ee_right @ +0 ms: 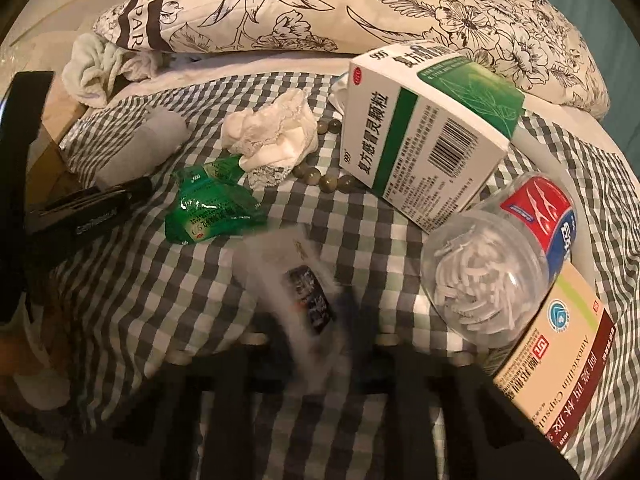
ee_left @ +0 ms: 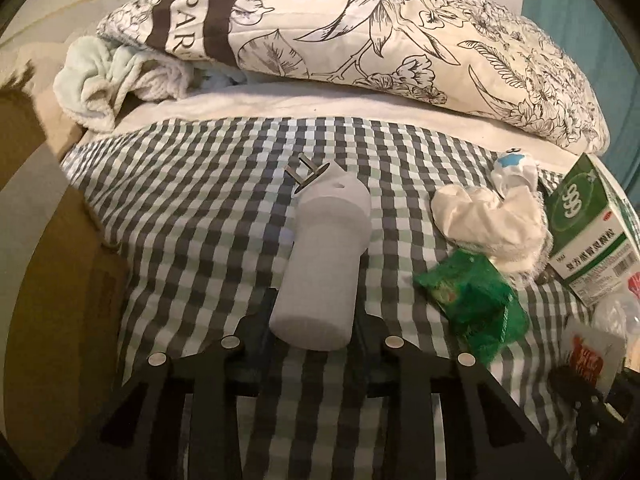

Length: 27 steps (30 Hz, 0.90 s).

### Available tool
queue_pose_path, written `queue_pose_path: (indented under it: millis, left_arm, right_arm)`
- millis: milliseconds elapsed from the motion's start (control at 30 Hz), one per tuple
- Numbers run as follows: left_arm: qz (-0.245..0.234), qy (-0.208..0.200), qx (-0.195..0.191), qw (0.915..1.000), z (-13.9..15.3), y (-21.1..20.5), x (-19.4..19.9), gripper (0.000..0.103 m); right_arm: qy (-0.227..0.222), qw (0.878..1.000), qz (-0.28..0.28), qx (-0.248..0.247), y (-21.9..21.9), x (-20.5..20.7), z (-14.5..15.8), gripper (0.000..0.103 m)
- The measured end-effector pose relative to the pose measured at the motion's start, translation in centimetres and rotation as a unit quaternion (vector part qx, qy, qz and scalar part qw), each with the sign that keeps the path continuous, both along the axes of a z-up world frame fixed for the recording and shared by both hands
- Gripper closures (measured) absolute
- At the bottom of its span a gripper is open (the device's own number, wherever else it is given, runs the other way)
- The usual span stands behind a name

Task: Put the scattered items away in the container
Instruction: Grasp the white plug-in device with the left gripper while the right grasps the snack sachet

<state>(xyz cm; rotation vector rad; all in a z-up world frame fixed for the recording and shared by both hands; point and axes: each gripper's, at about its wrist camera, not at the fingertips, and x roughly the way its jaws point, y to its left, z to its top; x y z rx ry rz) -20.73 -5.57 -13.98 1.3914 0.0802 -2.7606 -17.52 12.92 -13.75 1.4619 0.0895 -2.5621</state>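
Left claw (ee_left: 312, 320) is matte black, angular ribbed plastic with four round silver screws; right claw (ee_right: 320, 340) matches.

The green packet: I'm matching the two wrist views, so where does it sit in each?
Left wrist: green packet right of centre, below the crumpled tissue.
Right wrist: green packet left of centre, below-left of the tissue.
Shared landmark: the floral pillow along the top.

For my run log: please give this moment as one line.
left gripper: shut on white plug-in device | right gripper: holds blurred sachet | green packet, tissue: on checked cloth
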Motion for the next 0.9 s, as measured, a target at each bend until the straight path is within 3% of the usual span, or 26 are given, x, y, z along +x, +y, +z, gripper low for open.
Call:
queue_pose_path:
  millis: [367,400,467,533,600,633,667,700,900]
  left_arm:
    - [-0.004,-0.013,0.027,0.9996,0.1,-0.3,0.7,0.067]
    - [-0.005,-0.013,0.026,0.9996,0.1,-0.3,0.6,0.065]
    - [-0.008,-0.013,0.029,0.9995,0.1,-0.2,0.4,0.04]
    - [-0.01,-0.006,0.03,0.9995,0.2,0.0,0.2,0.029]
    - [-0.011,-0.002,0.025,0.9996,0.1,0.2,-0.1,0.027]
    - [-0.012,0.0,0.024,0.9996,0.0,0.3,-0.3,0.029]
    - [-0.013,0.001,0.023,0.9997,0.0,0.3,-0.4,0.053]
    - [-0.011,0.001,0.023,0.9997,-0.1,0.2,-0.5,0.069]
    - [-0.001,-0.002,0.029,0.9996,-0.2,-0.3,-0.5,0.071]
  right_arm:
    - [-0.008,1.0,-0.003,-0.021,0.6,0.7,-0.2,0.093]
    - [-0.009,1.0,-0.003,-0.021,0.6,0.7,-0.3,0.093]
    - [-0.009,1.0,-0.003,-0.021,0.5,0.6,-0.4,0.093]
    - [-0.008,1.0,-0.004,-0.021,0.5,0.5,-0.5,0.093]
    - [-0.006,1.0,-0.002,-0.02,0.4,0.4,-0.6,0.093]
    - [-0.005,1.0,-0.001,-0.019,0.4,0.4,-0.6,0.093]
    - [-0.004,1.0,0.0,-0.019,0.4,0.3,-0.7,0.093]
    - [-0.004,1.0,0.0,-0.02,0.4,0.3,-0.7,0.093]
    - [0.0,1.0,0.002,-0.021,0.4,0.4,-0.7,0.093]
